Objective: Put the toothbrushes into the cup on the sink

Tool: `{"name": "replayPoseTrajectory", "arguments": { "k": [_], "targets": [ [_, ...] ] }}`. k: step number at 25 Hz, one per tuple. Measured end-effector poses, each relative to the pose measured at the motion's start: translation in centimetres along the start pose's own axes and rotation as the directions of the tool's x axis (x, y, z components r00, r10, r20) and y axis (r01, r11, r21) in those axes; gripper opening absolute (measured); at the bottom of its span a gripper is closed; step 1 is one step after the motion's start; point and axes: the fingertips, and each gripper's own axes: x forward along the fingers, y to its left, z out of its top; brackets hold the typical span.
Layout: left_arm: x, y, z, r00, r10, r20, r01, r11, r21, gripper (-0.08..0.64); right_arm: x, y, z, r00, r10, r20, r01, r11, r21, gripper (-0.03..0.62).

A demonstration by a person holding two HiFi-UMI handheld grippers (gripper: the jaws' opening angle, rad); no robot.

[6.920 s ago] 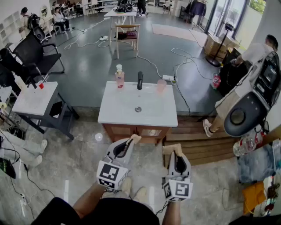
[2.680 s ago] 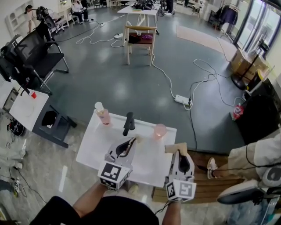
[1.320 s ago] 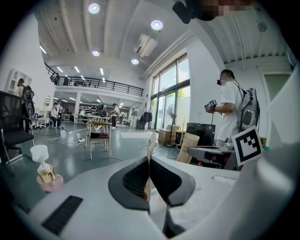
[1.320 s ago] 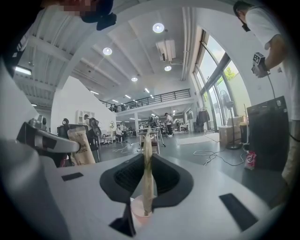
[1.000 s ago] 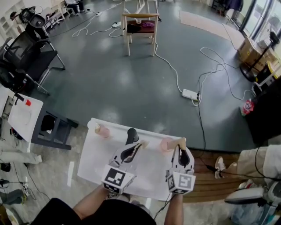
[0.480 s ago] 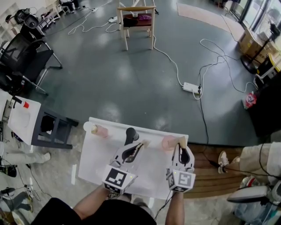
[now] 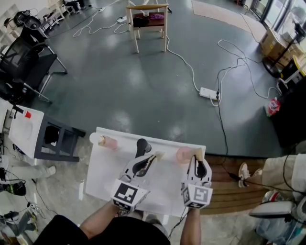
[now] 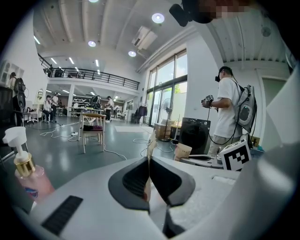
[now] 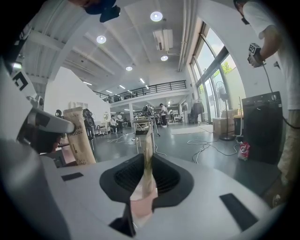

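Left gripper (image 7: 152, 159) clamping paper-wrapped toothbrush (image 8: 151, 146) edge-on between closed jaws, hovering over sink (image 7: 107, 167) beside faucet (image 7: 141, 145). Right gripper (image 7: 196, 156) pinching second toothbrush (image 9: 148, 154), sticking up past jaw tips, hanging just beside pink cup (image 7: 182, 154).

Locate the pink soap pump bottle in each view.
Head view: soap bottle at the far left corner of the sink.
Left gripper view: soap bottle at the lower left edge.
Right gripper view: not in it.
Shared landmark: wooden chair on the floor beyond.
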Motion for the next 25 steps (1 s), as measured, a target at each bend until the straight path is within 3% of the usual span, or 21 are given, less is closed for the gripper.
{"name": "replayPoseTrajectory", "arguments": {
  "k": [4,6,9,17,25],
  "targets": [
    [-0.2,0.4,0.6,0.999,0.004,0.039,-0.005,0.999,0.038,0.006,-0.1,0.3,0.6,1.0,-0.006,-0.002,0.006,1.0,0.004,0.074],
    [-0.1,0.4,0.6,0.999,0.006,0.04,-0.007,0.999,0.036,0.006,0.0,0.5,1.0,1.0,0.0,-0.002,0.0,1.0,0.015,0.182],
    [-0.1,0.3,0.3,1.0,0.009,0.025,-0.009,1.0,0.02,0.006,0.0,0.5,0.5,1.0,0.012,0.004,-0.012,1.0,0.023,0.239],
    [-0.6,0.4,0.8,0.999,0.011,0.05,-0.013,0.999,0.038,0.006,-0.4,0.7,0.8,1.0,0.024,0.008,-0.024,0.999,0.021,0.245],
    [-2.4,-0.9,2.2,0.998,0.011,0.058,-0.012,1.0,0.009,0.006,-2.7,1.0,3.4,0.999,0.017,0.042,-0.017,1.0,-0.01,0.23]
  ]
}}
